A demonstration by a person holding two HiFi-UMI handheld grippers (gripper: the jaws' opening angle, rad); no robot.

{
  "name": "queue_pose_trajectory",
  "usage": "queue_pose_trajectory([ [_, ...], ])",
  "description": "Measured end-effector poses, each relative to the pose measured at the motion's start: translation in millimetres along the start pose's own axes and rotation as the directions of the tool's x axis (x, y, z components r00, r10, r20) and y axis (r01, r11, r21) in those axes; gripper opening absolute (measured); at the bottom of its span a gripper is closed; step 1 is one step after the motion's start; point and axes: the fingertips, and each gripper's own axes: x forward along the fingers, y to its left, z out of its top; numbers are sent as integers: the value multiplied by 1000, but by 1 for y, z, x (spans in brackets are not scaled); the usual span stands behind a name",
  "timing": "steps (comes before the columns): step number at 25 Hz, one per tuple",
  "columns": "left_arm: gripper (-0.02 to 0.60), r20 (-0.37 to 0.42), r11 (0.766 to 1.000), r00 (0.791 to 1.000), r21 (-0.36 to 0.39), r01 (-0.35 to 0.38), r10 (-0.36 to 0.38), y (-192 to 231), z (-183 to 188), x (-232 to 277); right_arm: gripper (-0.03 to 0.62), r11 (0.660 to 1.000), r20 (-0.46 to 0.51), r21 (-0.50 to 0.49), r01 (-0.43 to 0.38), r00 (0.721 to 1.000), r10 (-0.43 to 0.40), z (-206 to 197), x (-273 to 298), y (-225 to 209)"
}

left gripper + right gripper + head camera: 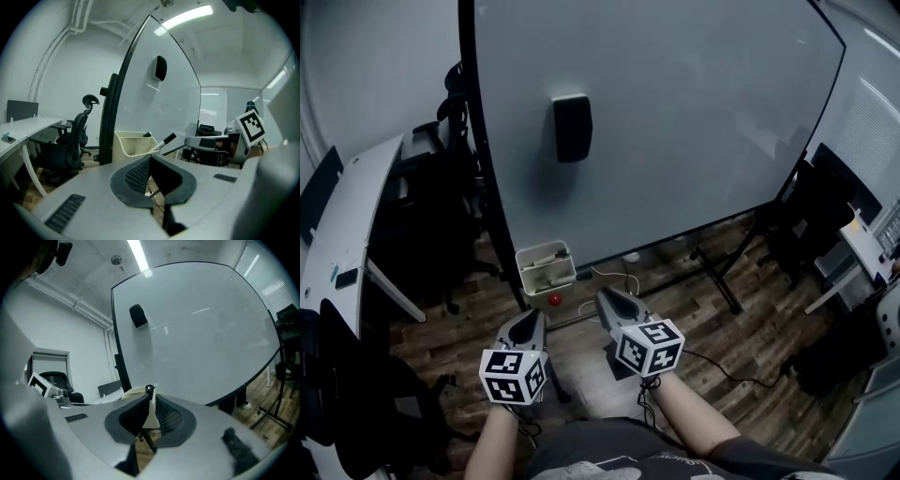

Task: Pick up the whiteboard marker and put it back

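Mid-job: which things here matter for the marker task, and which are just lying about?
For the job: whiteboard marker leaning out of the cream tray; whiteboard; left claw; right claw.
Lying about: black eraser on the board; small red object; office chair; desk.

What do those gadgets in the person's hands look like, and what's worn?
Both the left gripper and right gripper are pale grey wedges with dark ribbed pads, each carrying a white cube printed with black square markers. The forearms are uncovered; a grey printed T-shirt shows below.
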Motion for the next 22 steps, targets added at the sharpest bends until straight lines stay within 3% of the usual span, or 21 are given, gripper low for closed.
queue_pose_trajectory([
  [6, 14, 3, 1000, 1000, 10, 2, -2, 18, 1, 15, 30, 1000, 7, 16, -20, 1000, 19, -1, 27, 2],
  [13, 14, -12, 1000, 1000, 8, -3, 3, 33, -3, 19, 98, 998, -15, 26, -59, 998, 60, -6, 49, 8],
  [22, 14, 0, 1000, 1000, 2, -1, 1, 39, 4, 21, 93, 999, 24, 6, -54, 998, 54, 4, 54, 7],
])
